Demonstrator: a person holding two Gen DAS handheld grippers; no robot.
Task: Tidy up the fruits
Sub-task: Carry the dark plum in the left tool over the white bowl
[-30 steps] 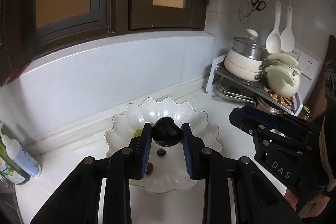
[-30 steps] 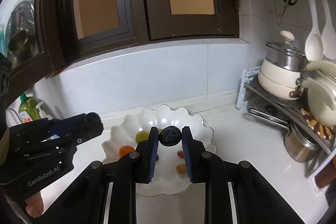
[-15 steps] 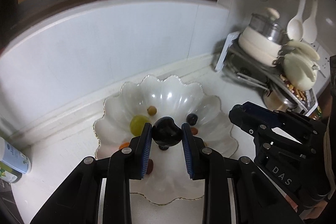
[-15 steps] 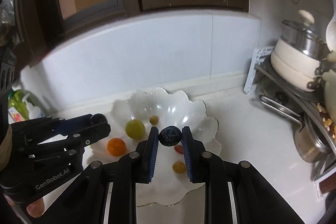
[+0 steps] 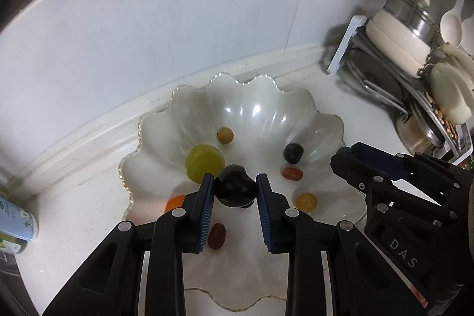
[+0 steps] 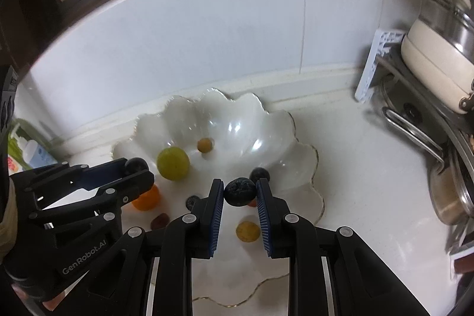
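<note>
The left gripper (image 5: 235,188) is clenched on a dark plum (image 5: 235,189), glossy, near-black and slightly lumpy, pinched between its ribbed blue pads (image 5: 207,209). The right gripper (image 6: 239,193) clamps a blueberry (image 6: 240,192), matte blue-black with a puckered crown facing the camera. Both grippers are black plastic with silver rivets, and both hang over the near part of a bowl (image 5: 260,85).

The bowl is white and pearly, with a scalloped, petal-shaped rim edged in a thin gold line and fluted walls that catch bright highlights. It stands on a white counter (image 6: 355,168), close to the pale tiled wall (image 5: 148,19) behind.

Inside it lies loose fruit. A round, smooth green grape (image 5: 203,162) sits left of centre, touching or just behind the held plum in the left view. Beyond it rests a small tan ball (image 5: 225,135), perhaps a longan. To the right are a second dark fruit (image 5: 293,152), an oblong red-brown one (image 5: 291,173) just nearer, and a yellow speckled ball (image 5: 306,202). A bright orange fruit (image 6: 146,199) lies on the left, partly hidden by the left gripper, with a wrinkled dark-red date (image 5: 216,236) nearer and a small loose blueberry (image 6: 192,201) between them.

Far right, a wire rack (image 5: 370,73) carries a cream pot (image 5: 397,46) with a glass lid.
</note>
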